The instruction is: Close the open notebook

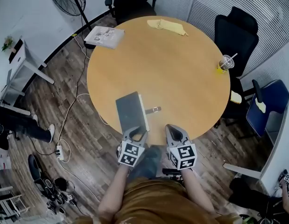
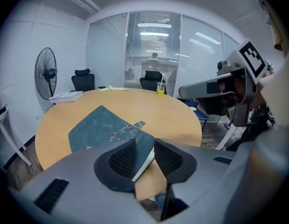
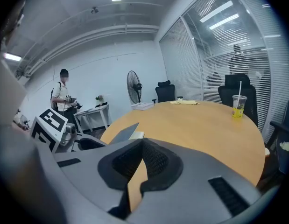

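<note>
left gripper [image 2: 145, 144] had its jaws spread, with the near corner of the closed, dark-covered notebook [image 2: 104, 127] between them; whether a pad touched the cover was hard to tell. the rest of the notebook lay flat on the round table [image 2: 177, 113] just ahead. right gripper [image 3: 142, 143], just beside the left, had its tips pressed together on nothing, the notebook ahead to its left.
</note>
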Tool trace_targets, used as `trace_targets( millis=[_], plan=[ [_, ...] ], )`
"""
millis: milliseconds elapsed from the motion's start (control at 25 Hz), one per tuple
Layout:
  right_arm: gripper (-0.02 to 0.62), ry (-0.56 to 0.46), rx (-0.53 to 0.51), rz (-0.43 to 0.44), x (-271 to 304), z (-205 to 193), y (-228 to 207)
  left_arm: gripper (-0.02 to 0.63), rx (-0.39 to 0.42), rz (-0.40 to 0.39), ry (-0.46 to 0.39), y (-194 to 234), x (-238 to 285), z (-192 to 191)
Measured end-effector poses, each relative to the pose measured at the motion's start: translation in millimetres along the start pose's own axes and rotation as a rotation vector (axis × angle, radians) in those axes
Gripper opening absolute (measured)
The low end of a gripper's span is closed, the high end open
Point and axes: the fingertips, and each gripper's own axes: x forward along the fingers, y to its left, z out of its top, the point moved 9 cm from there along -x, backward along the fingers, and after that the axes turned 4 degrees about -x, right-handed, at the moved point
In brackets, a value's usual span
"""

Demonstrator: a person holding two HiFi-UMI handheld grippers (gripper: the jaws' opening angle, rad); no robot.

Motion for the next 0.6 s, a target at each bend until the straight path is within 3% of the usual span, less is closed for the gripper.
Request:
trace_targets(
  millis=[240,600],
  plan=[
    [0.012,0.015,0.028,-0.02,0.2,-7.3,-10.6,0.143,0.014,-0.011,0.043,-1.1,10.1,-7.3],
    [0.012,0.042,0.033,-0.012,6.7,-11.9,-12.2,0.152,-0.028,-0.044,0.059,1.6,24.2,-15.3]
  ],
)
